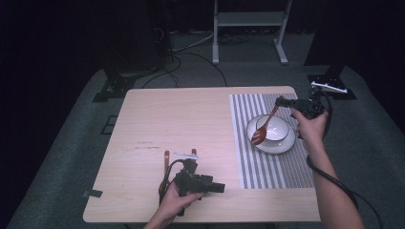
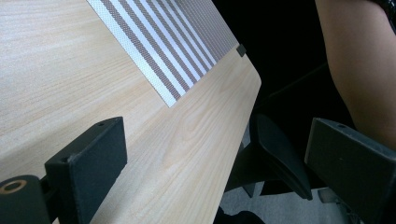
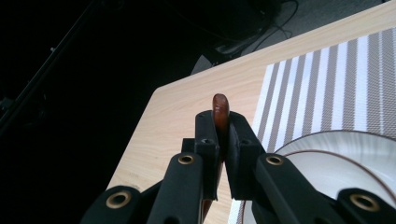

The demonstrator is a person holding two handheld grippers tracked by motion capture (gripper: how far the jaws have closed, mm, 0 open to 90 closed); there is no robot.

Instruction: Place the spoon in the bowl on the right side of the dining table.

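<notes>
The wooden spoon [image 1: 265, 126] hangs tilted over the bowl [image 1: 277, 128], its spoon end low at the bowl's near-left rim and over the plate [image 1: 273, 144] underneath, handle rising up & away to the right gripper [image 1: 282, 102]. That gripper's jaws are pinched tight on the handle's top end; in the right gripper view the brown tip of the spoon [image 3: 220, 112] pokes out just above the two black pads, w/ the right gripper [image 3: 221, 135] looking along the table's far-left corner. Bowl sits on the plate, plate sits on the striped placemat [image 1: 248, 157], which covers the right part of the table [image 1: 167, 119]. In the right gripper view the plate [image 3: 327, 140] curves in at lower right w/ the placemat [image 3: 327, 79] beyond it. The person's right hand [image 1: 310, 126] holds its gripper at the mat's far right side, cable trailing down along the forearm. Well apart, at the near middle of the table, the left gripper [image 1: 217, 187] rests low in the left hand [image 1: 176, 200], jaws pointing right toward the mat. Its jaws stand wide w/ nothing between them; in the left gripper view the left gripper [image 2: 219, 154] looks across the table edge, placemat [image 2: 163, 42] corner ahead, the person's other arm [image 2: 364, 60] at far right. Just beyond the left gripper on the table lie a slim brown stick [image 1: 166, 161] & a small pale strip [image 1: 185, 155]; can't tell what either is.
</notes>
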